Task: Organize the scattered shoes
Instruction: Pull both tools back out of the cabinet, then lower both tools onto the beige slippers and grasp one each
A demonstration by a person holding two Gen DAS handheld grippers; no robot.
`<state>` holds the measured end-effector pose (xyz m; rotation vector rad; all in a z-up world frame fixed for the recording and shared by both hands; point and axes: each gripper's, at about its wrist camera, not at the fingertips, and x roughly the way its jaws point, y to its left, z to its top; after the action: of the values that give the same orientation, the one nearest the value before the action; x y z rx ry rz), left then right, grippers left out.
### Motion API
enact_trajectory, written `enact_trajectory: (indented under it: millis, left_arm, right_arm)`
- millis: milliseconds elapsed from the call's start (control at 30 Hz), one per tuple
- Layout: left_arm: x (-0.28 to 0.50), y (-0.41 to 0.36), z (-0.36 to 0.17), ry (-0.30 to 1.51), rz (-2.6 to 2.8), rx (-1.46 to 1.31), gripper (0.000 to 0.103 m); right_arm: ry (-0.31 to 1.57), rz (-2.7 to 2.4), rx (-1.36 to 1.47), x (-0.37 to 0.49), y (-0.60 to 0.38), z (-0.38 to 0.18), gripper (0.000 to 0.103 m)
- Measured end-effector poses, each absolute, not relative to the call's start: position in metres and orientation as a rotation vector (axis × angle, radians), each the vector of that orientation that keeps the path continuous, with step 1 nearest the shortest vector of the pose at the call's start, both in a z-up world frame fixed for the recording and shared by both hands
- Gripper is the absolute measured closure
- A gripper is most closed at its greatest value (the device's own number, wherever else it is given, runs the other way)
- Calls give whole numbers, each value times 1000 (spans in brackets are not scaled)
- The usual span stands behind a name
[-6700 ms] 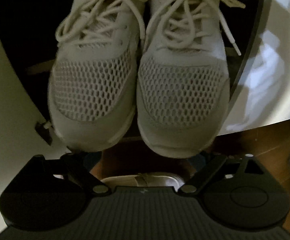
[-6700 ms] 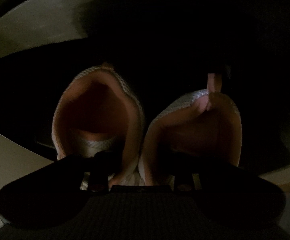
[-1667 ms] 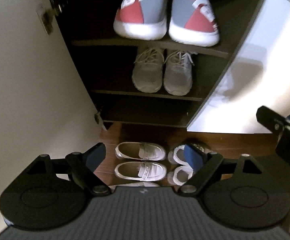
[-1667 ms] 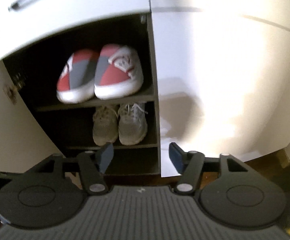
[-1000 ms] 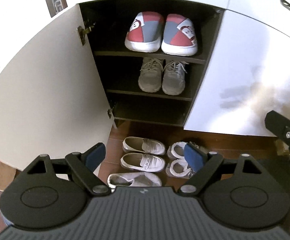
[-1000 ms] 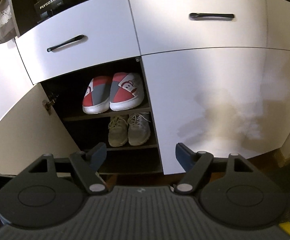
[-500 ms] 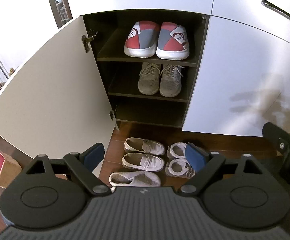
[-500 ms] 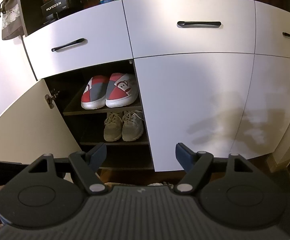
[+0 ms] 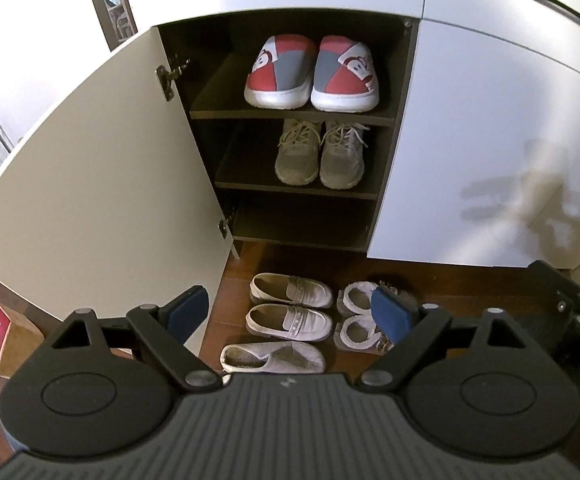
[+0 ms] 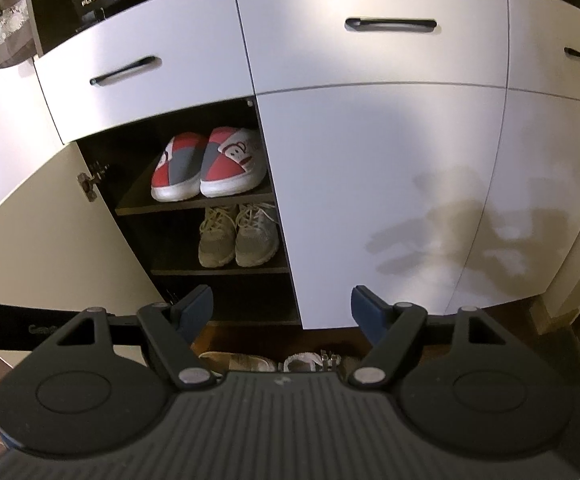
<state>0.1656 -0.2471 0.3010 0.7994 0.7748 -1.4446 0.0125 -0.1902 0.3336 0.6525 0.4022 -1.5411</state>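
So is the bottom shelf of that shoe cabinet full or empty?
Empty. The bottom shelf shows only dark board, while the red slippers and grey sneakers fill the two above.

Red-and-grey slippers (image 9: 312, 74) and grey sneakers (image 9: 320, 154) sit paired on shelves, far beyond the fingers. Beige loafers (image 9: 290, 304), one flat shoe (image 9: 271, 356) and fleece-lined slippers (image 9: 356, 320) lie on the floor between them.

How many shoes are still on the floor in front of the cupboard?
5: two loafers, one slip-on nearest, two fleece-lined slippers right. Others may be hidden.
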Motion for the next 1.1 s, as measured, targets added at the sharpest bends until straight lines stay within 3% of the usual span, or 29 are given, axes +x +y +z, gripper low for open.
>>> enact_trajectory:
  millis: [233, 333, 533, 767, 1100]
  left_arm:
    - [209, -226, 246, 791, -1448, 787, 5]
    - [237, -207, 199, 826, -1433, 834, 5]
    - [268, -192, 121, 845, -1422, 968, 7]
    - [275, -199, 43, 871, -1396, 1062, 7]
    - [260, -216, -106, 853, -1345, 1017, 7]
  right_arm:
    - [566, -1408, 659, 33, -209, 291, 25]
    - [680, -1313, 604, 54, -217, 259, 25]
    - [899, -1091, 592, 104, -239, 165, 25]
    - [1017, -844, 448, 145, -244, 80, 25]
    - [1066, -441, 296, 186, -281, -142, 4]
